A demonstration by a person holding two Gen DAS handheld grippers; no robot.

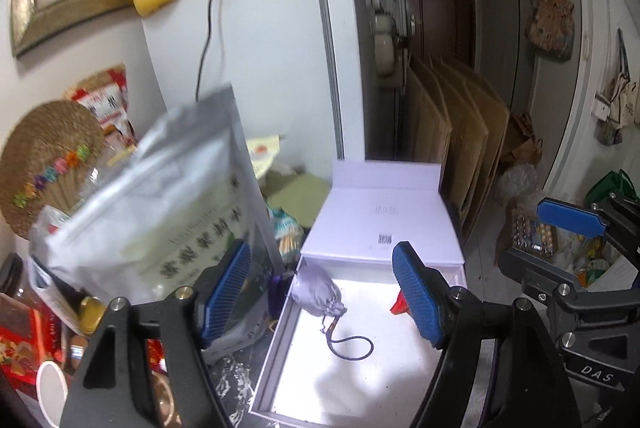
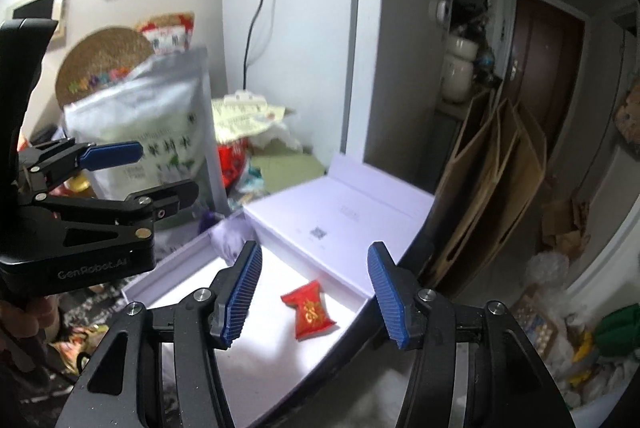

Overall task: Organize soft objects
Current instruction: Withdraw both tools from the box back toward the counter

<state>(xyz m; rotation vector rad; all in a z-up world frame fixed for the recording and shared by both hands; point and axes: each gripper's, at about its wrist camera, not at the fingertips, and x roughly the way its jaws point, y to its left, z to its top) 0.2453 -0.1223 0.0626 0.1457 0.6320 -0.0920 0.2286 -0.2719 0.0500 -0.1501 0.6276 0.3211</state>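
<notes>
Soft things already lie inside the open white box: a grey drawstring pouch at its far left corner and a red wrapped candy on the floor toward the right, the two well apart. Both tongs hang over the box with fingers spread and nothing between them, the left gripper above the pouch and the right gripper above the candy. Judging by this, two pieces look stowed, while a purple bit just outside the box's left wall beside the silver foil bag may be left, though I cannot tell what it is.
</notes>
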